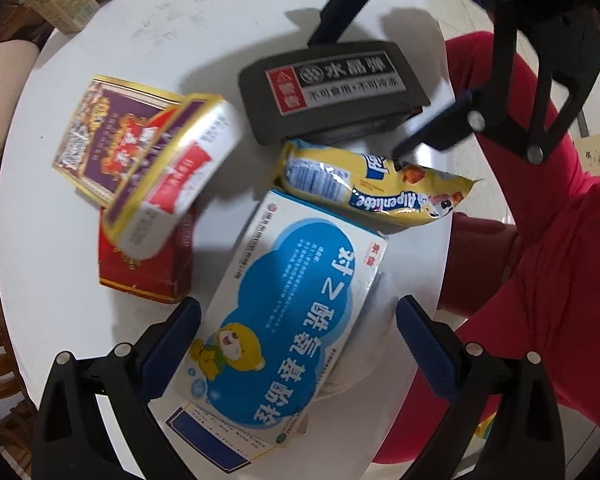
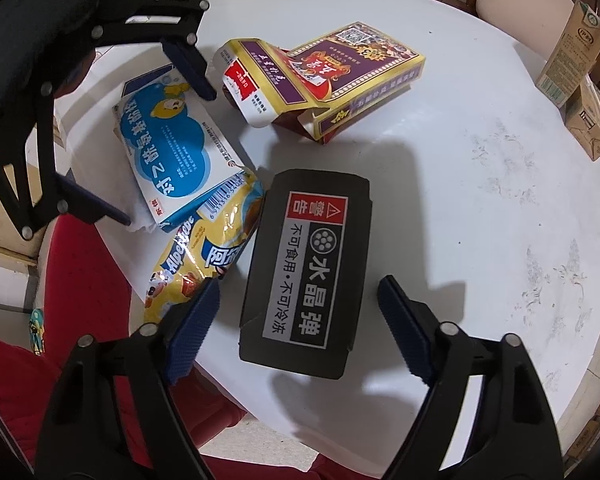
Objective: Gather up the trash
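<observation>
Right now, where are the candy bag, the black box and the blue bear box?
Candy bag [image 1: 364,188], left wrist view, yellow middle.
Black box [image 2: 308,268], right wrist view, white label.
Blue bear box [image 1: 292,304], left wrist view, blue cloud.

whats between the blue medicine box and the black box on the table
The yellow candy bag lies between the blue medicine box and the black box, overlapping the blue box's end; both wrist views show it.

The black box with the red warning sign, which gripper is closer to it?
Right. The right gripper straddles the black box, pads apart from its sides. The left gripper hangs over the blue and white box, farther off.
</observation>
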A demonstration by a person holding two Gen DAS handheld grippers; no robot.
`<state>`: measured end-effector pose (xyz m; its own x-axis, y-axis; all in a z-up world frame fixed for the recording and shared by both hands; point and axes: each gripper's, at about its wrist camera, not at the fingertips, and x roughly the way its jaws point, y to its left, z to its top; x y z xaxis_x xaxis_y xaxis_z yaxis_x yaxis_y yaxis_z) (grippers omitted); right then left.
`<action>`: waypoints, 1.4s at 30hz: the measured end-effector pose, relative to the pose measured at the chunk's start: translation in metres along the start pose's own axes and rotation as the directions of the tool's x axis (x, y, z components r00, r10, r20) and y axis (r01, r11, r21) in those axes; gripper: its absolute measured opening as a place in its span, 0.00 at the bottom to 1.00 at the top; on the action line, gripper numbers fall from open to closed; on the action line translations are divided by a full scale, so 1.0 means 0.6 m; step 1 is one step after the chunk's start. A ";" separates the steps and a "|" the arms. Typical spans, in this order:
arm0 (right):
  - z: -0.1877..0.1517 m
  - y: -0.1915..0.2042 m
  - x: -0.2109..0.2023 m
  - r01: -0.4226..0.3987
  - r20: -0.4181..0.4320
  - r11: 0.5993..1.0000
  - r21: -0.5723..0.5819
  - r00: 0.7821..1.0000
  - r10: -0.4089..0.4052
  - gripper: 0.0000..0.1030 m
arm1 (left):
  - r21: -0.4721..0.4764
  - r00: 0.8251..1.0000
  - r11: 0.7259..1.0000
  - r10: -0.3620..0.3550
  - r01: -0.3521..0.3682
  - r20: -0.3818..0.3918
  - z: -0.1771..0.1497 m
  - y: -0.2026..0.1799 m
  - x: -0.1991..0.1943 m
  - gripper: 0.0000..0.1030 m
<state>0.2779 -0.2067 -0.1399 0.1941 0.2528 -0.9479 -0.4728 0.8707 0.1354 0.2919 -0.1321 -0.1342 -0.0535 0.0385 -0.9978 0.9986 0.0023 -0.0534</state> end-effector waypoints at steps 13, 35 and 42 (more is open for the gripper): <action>0.001 0.003 -0.003 0.094 -0.004 0.996 0.001 0.996 -0.094 0.53 | -0.082 0.996 0.993 0.084 -0.084 -0.003 -0.007 0.006 0.008 0.71; -0.013 0.028 0.004 0.152 -0.007 0.988 0.005 0.988 -0.152 0.52 | -0.284 0.997 0.959 0.029 -0.005 0.079 -0.021 0.069 -0.023 0.69; -0.018 0.017 -0.003 0.154 0.010 0.988 0.015 0.988 -0.154 0.52 | -0.301 0.995 0.953 0.058 -0.030 0.085 -0.022 0.080 -0.020 0.61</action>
<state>0.2634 -0.2029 -0.1399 0.2727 0.1198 -0.9546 -0.4242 0.9055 -0.0076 0.3403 -0.1193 -0.1243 0.0044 -0.0465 -0.9989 0.9534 0.3016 -0.0099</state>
